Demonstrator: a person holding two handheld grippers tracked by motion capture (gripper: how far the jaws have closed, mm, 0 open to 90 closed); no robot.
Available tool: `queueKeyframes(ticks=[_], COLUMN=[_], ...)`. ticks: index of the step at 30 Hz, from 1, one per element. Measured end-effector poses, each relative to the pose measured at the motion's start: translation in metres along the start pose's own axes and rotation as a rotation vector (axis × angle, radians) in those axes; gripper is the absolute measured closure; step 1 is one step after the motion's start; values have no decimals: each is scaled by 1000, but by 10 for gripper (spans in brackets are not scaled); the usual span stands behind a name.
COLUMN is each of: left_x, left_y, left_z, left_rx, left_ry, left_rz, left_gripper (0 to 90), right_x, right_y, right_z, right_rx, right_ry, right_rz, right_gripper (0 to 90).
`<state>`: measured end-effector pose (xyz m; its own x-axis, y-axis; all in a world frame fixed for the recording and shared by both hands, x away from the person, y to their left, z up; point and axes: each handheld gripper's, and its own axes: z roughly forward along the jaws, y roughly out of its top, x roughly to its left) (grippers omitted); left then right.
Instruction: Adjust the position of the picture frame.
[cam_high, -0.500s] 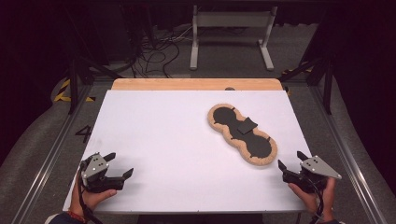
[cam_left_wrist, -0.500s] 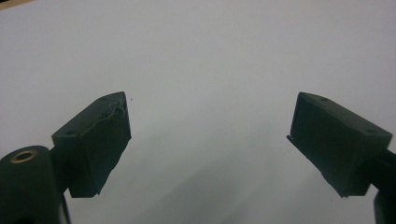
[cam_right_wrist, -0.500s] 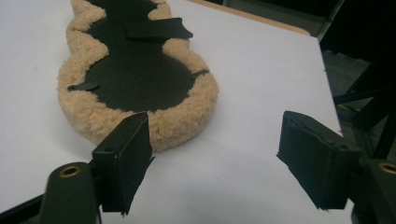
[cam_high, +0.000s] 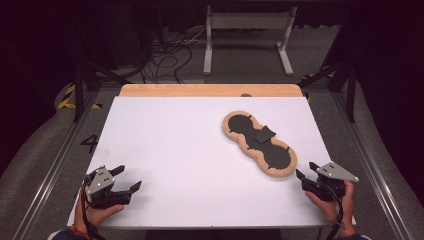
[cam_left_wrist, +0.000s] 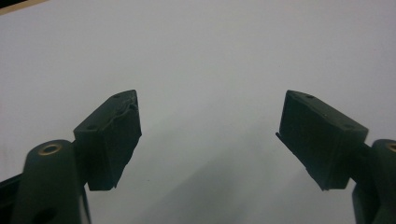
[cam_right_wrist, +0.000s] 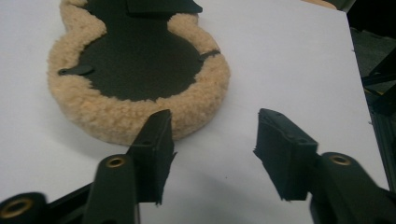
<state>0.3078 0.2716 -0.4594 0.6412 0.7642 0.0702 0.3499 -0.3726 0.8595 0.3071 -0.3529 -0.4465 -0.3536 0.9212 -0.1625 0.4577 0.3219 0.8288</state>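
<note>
Right gripper (cam_high: 306, 179) sits at the near right edge of the white table (cam_high: 190, 150) with its jaws spread apart and nothing between them; pointing at the fleecy tan pad (cam_high: 260, 143) with the black peanut-shaped middle, just in front of the tips but not touching; left gripper (cam_high: 127, 180) is way over at the near left corner, also gaping wide over bare tabletop, well apart from the pad.

The fleece pad (cam_high: 259, 143) lies on the table (cam_high: 190, 150), right of centre, running diagonally from far-left to near-right. Right gripper (cam_high: 306, 180) sits just beside its near end; left gripper (cam_high: 126, 179) is well apart, at the near-left corner.
</note>
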Motion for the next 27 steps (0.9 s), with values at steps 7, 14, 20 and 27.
queueKeyframes(ticks=[7, 14, 20, 27], left_x=[-1, -2, 0, -2], left_y=[1, 2, 1, 2], left_z=[2, 2, 3, 2], left_rx=[2, 16, 23, 30], left_ry=[-3, -27, -40, -71], left_rz=[-2, 9, 2, 27], left_gripper=[269, 450, 571, 792], right_x=[-10, -20, -32, -36], right_y=[11, 22, 28, 37], right_z=[13, 30, 45, 62], right_rx=[8, 22, 36, 67], right_ry=[27, 30, 32, 33], right_rz=[15, 31, 64, 73], right_gripper=[746, 838, 858, 869])
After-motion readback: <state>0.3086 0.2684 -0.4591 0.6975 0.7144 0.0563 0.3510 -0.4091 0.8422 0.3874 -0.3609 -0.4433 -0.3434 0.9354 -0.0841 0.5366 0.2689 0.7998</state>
